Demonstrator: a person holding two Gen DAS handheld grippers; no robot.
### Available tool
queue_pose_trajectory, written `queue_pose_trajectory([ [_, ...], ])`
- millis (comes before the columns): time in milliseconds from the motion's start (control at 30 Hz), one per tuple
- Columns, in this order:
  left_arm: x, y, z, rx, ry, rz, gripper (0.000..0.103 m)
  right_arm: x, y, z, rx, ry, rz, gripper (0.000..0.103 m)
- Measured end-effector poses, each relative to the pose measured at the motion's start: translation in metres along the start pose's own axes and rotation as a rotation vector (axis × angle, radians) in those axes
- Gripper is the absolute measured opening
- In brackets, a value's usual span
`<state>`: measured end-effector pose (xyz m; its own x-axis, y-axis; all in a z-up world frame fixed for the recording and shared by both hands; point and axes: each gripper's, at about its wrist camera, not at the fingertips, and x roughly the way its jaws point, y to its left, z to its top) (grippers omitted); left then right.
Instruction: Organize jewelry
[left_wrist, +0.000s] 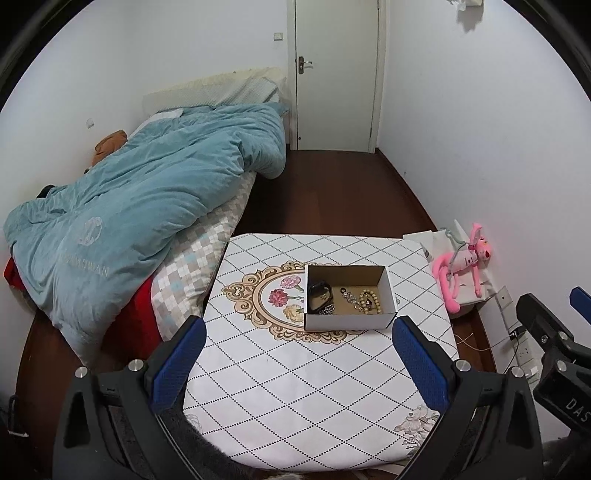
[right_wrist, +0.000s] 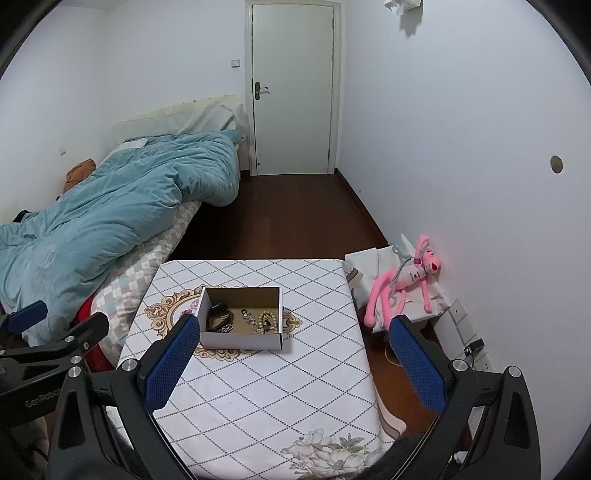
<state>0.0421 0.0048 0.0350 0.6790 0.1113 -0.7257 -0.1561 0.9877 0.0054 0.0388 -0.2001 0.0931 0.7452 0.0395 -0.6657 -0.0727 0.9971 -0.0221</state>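
Box (left_wrist: 349, 297) on table (left_wrist: 295, 387), ahead between left claw's (left_wrist: 301, 338) fingers; jewelry (left_wrist: 354, 299) inside; bed (left_wrist: 129, 221) left; toy (left_wrist: 463, 264) right.

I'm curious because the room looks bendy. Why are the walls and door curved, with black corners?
Left wrist view: fisheye lens bows the door and table edges; black corners are the lens rim. Right wrist view: same bending; the box stays sharp, with a soft shadow beside it.
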Motion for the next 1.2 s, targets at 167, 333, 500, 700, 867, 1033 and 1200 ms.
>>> queue_pose_trajectory([
  [167,0.019,0.0,0.005,-0.015,0.033,0.017,0.103,0.019,0.0,0.004,0.005,0.024,-0.016,0.103],
  [333,0.04,-0.002,0.011,-0.015,0.069,0.025,0.103,0.042,-0.002,0.007,0.016,0.048,-0.025,0.103],
  [500,0.062,-0.004,0.016,-0.015,0.108,0.037,0.103,0.072,0.0,0.011,0.005,0.088,-0.044,0.103],
  [700,0.084,-0.008,0.019,-0.006,0.154,0.04,0.103,0.106,0.002,0.011,-0.004,0.15,-0.042,0.103],
  [867,0.095,-0.011,0.019,0.003,0.178,0.044,0.103,0.125,0.004,0.009,-0.019,0.188,-0.048,0.103],
  [1033,0.103,-0.011,0.018,0.001,0.197,0.044,0.103,0.135,0.004,0.005,-0.031,0.213,-0.047,0.103],
  [1200,0.105,-0.012,0.018,0.002,0.203,0.04,0.103,0.138,0.003,0.005,-0.036,0.221,-0.047,0.103],
])
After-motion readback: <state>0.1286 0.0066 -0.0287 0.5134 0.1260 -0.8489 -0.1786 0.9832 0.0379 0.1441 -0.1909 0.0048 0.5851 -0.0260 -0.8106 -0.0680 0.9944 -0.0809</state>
